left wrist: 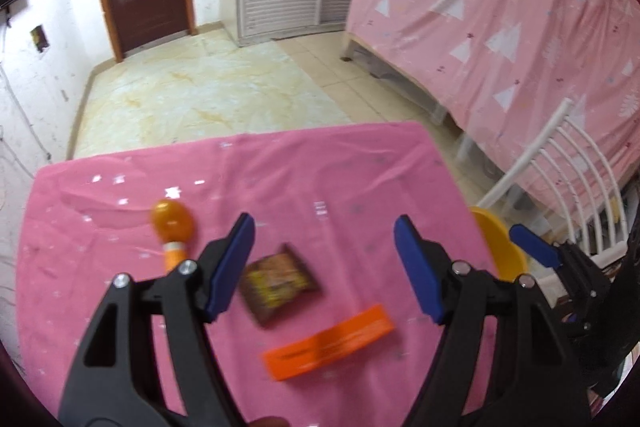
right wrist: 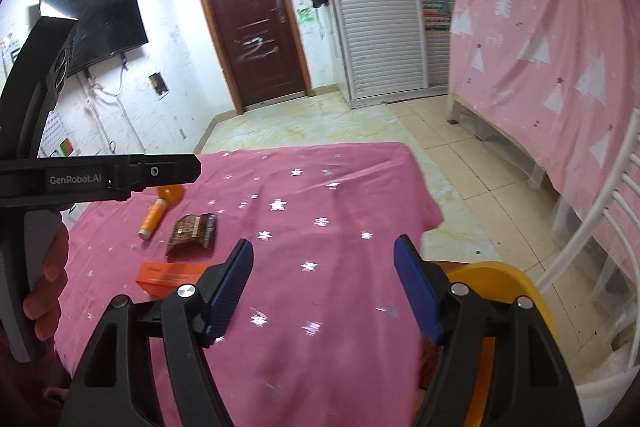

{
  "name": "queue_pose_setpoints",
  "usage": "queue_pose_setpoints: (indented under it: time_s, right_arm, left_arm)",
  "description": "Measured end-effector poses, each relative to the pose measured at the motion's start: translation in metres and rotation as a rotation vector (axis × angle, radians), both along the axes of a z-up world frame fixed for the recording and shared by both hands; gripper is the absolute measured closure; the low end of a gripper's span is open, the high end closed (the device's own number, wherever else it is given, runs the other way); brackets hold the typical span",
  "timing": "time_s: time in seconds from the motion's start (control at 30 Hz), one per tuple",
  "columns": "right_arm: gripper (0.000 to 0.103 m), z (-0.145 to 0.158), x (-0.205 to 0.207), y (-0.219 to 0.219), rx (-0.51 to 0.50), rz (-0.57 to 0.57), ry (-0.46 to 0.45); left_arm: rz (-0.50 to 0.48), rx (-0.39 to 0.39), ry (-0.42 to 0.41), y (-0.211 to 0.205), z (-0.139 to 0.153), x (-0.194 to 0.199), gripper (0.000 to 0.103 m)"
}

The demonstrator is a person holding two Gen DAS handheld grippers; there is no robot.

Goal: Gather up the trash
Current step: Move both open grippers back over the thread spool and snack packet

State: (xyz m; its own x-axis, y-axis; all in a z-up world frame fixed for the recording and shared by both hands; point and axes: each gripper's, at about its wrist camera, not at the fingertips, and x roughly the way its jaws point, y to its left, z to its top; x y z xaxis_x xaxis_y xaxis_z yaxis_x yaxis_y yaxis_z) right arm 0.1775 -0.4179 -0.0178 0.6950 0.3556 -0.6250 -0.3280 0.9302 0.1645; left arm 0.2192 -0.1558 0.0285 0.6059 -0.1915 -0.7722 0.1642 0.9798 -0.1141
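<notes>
A brown snack wrapper [left wrist: 280, 279] lies on the pink tablecloth [left wrist: 340, 171], just below and between my open left gripper's [left wrist: 324, 247] blue fingertips. An orange flat box [left wrist: 328, 343] lies nearer, to its right. An orange bottle [left wrist: 174, 227] lies on its side at the left. In the right wrist view the wrapper [right wrist: 192, 231], the box [right wrist: 172, 275] and the bottle [right wrist: 154, 213] lie at the left, and my right gripper [right wrist: 324, 267] is open and empty over bare cloth. A yellow bin [right wrist: 500, 287] stands by the table's right edge.
The yellow bin's rim [left wrist: 500, 243] shows at the table's right edge, with the right gripper [left wrist: 536, 247] over it. A white chair [left wrist: 560, 163] stands to the right, beside a pink curtain [left wrist: 500, 7]. The left gripper's body [right wrist: 100, 175] crosses the left.
</notes>
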Motion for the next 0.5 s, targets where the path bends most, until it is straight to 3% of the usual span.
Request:
queue_pose_setpoints:
  time_s: [0.5]
  right_arm:
    - [0.037, -0.002, 0.016, 0.097, -0.059, 0.154, 0.032]
  left_arm:
    - [0.156, 0.026, 0.073, 0.077, -0.029, 0.005, 0.034]
